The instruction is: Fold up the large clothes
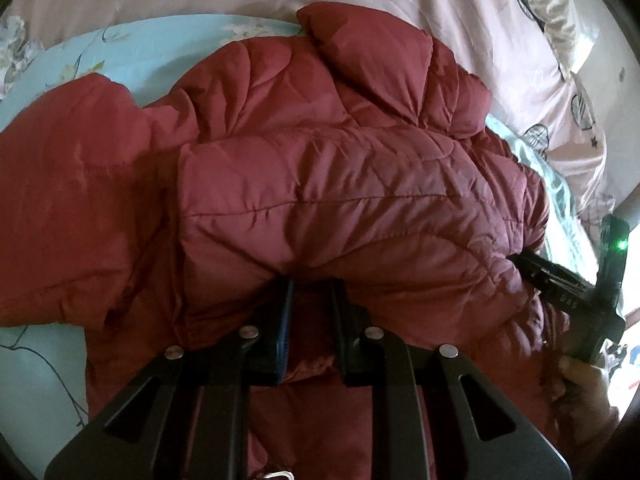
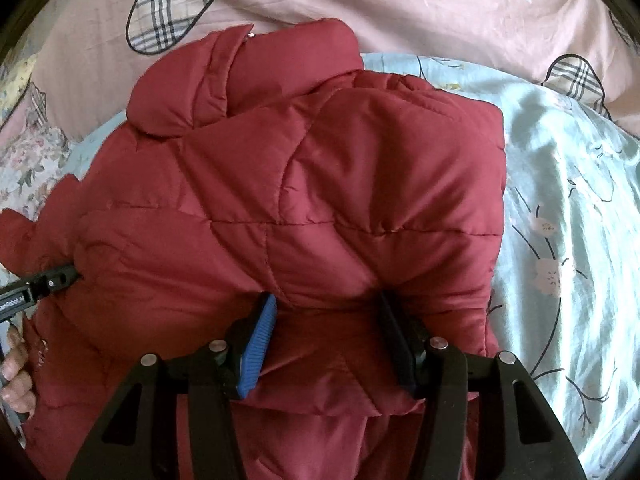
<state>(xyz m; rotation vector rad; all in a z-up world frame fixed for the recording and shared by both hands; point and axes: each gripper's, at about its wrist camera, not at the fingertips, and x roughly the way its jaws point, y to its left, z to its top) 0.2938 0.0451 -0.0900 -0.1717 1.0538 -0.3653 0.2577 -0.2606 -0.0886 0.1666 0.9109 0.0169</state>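
Observation:
A dark red quilted jacket (image 1: pixel 340 200) lies on the bed, its lower part folded up over the body and its collar (image 2: pixel 192 92) at the far end. My left gripper (image 1: pixel 314 290) is shut on a fold of the jacket at the near edge, with red fabric pinched in the narrow gap. My right gripper (image 2: pixel 326 300) stands wider, and a thick puffy fold of the jacket (image 2: pixel 320 200) fills the space between its fingertips. Each gripper shows in the other's view, sunk into the jacket's side: the right gripper (image 1: pixel 520 262) and the left gripper (image 2: pixel 72 272).
A light blue floral sheet (image 2: pixel 560 240) covers the bed under the jacket. Behind it lies a pink quilt (image 2: pixel 400 12) with plaid heart patches. A person's hands (image 1: pixel 580 372) (image 2: pixel 16 360) hold the gripper handles at the jacket's sides.

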